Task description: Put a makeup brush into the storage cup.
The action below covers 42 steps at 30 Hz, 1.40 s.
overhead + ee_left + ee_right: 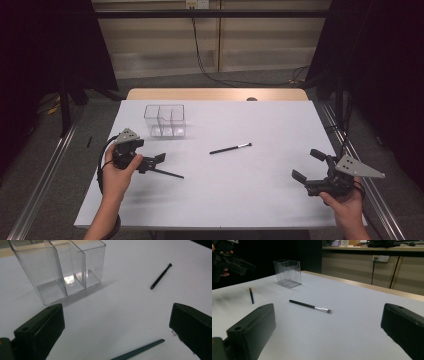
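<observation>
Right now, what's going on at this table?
A person holds a gripper in each hand over a white table. The left gripper, open, hovers by a thin dark stick. The right gripper, also open, waits apart. A makeup brush lies mid-table, and the clear three-compartment organizer stands empty. Nothing is gripped.

My left gripper (152, 162) and right gripper (311, 167) were black with blocky jaws, each topped by a grey three-cornered plate; black cable looped at my left wrist.
</observation>
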Each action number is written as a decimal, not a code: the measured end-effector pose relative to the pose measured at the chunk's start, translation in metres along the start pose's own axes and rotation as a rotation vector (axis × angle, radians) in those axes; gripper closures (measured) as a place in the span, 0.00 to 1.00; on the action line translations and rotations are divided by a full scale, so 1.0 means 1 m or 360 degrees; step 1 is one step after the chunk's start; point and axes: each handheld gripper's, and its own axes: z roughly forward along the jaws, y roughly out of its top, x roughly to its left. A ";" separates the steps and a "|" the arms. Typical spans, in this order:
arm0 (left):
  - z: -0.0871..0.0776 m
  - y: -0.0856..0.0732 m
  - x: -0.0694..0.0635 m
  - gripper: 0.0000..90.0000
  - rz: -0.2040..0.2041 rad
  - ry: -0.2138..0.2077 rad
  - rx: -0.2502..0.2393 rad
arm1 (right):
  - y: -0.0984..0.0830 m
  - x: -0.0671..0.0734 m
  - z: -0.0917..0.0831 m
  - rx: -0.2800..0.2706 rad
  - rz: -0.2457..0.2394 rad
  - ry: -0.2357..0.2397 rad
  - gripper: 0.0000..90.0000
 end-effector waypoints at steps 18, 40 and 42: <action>0.007 0.015 0.002 0.00 -0.0077 -0.0004 0.0295 | -0.001 0.000 0.001 0.0012 -0.0002 0.0010 0.00; 0.025 0.032 0.002 0.00 -0.0109 0.0051 0.0821 | -0.001 -0.001 0.001 0.0018 -0.0004 0.0010 0.00; 0.027 0.032 0.001 0.00 -0.0126 0.0069 0.0910 | -0.001 -0.001 0.001 0.0022 -0.0012 0.0009 0.00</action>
